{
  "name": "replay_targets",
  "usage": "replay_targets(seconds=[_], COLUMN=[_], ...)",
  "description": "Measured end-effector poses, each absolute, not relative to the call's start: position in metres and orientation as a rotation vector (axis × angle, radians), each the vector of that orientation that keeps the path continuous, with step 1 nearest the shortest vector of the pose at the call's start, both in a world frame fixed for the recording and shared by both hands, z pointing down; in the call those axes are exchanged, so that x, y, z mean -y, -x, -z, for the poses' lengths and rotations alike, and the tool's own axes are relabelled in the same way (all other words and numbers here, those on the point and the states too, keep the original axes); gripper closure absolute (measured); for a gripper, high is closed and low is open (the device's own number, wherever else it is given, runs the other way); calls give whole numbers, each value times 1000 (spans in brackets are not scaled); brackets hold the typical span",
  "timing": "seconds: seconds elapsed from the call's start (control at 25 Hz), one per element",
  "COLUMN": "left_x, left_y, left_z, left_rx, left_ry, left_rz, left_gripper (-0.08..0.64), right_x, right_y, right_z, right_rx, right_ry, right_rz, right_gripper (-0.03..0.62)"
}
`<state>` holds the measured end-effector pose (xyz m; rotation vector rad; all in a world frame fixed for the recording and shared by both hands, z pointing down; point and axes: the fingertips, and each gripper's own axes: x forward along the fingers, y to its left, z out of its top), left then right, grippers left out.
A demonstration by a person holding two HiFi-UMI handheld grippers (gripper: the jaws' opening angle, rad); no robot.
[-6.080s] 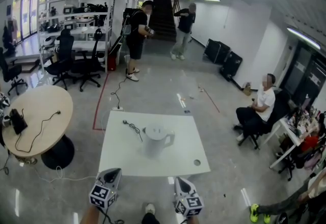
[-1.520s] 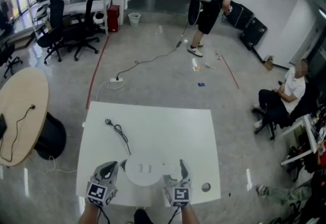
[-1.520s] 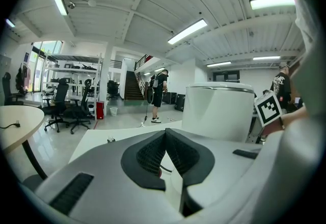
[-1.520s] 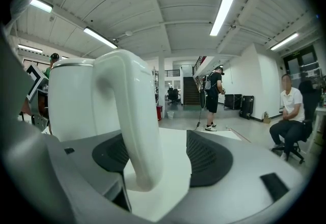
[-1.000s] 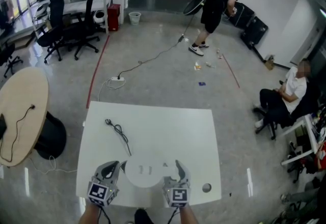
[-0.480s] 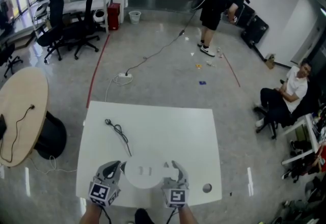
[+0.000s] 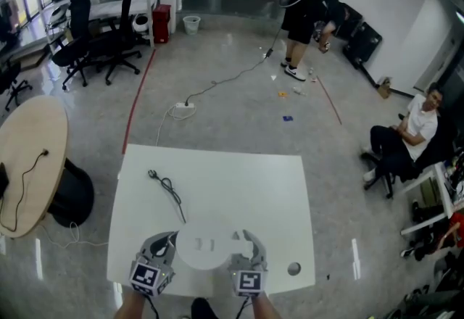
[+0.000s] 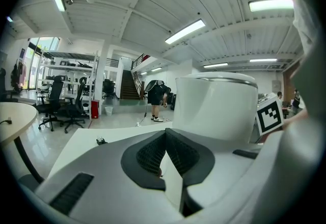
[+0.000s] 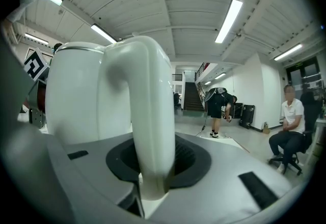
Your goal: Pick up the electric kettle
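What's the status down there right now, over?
Left gripper shut, empty, beside the kettle. Right gripper closing round the kettle handle. Kettle on the table; cable lies well clear.

1. You are looking down on a white table, with a black cable lying at its upper left.
2. A round wooden table is standing at the left edge.
3. A person in black is bending over at top centre, and a seated person is resting at the right.
4. A power strip is lying on the floor above the white table.
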<state>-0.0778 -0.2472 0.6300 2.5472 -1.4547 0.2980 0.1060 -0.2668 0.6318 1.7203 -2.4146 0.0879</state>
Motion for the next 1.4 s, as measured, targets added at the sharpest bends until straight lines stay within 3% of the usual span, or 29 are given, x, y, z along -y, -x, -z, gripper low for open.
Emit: replay_targets(seconds=[1.4], left_x=[259], left_y=[81], left_z=[-623], left_rx=[1605], left_ry=[-2494], left_rz=[-260], left_gripper=[552], right_x=[267], right_y=[-107], right_z=[-628], right_rx=[2425], right_ry=[-1805], right_rz=[-89], right_gripper=[503])
